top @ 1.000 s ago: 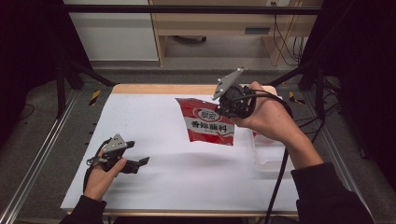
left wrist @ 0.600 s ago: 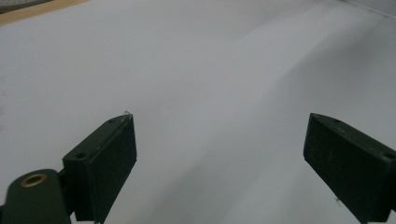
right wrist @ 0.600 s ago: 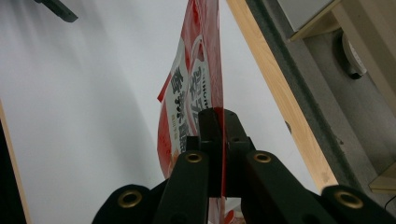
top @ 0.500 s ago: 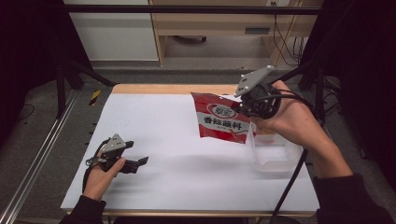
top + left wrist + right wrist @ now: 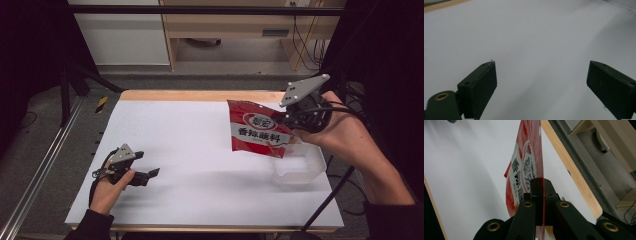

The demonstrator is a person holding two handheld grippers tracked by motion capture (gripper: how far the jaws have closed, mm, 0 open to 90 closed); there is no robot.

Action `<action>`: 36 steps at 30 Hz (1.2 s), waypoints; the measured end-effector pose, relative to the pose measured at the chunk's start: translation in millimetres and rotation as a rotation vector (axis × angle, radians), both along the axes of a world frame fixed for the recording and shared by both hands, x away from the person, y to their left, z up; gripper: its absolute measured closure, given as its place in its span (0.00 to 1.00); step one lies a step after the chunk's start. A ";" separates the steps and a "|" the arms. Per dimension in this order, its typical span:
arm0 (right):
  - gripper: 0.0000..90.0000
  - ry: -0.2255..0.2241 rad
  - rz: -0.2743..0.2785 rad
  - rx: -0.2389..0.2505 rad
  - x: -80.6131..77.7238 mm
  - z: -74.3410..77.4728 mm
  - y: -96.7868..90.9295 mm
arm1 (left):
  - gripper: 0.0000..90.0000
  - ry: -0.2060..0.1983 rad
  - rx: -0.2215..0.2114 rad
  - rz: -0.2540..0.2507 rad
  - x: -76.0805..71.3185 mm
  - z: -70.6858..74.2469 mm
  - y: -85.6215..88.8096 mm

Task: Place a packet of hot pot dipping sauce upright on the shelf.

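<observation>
Left gripper [image 5: 150, 174] rests low on the white table [image 5: 200, 165] at the near left, jaws spread wide with nothing between them. Farther right, a clear plastic container [image 5: 299, 167] sits near the table's edge. Right gripper [image 5: 290, 120] holds the red seasoning packet [image 5: 257, 131] aloft just above and behind the container, jaws clamped on the packet's edge. Risk: the thin edge grip may let the hanging packet swing or slip, missing the container opening on release
</observation>
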State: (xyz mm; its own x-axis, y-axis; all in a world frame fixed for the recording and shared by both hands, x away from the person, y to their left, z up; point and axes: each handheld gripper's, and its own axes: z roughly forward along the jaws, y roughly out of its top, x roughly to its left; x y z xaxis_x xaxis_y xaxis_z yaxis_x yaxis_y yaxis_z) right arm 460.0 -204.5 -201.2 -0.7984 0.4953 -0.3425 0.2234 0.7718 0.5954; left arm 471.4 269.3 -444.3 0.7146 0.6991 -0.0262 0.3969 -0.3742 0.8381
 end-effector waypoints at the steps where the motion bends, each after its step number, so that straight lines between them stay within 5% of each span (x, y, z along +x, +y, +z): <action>1: 1.00 0.001 -0.005 -0.001 -1.0 -0.2 -3.4 | 0.10 0.000 -0.003 0.003 -0.1 -0.1 0.3; 17: 1.00 -0.002 -0.107 0.024 -13.9 -4.8 -51.8 | 0.10 -0.003 -0.007 -0.001 -1.9 1.0 0.9; 36: 1.00 0.041 -0.225 0.034 -6.6 -27.6 -101.0 | 0.10 -0.001 -0.010 -0.008 -2.2 0.6 -1.0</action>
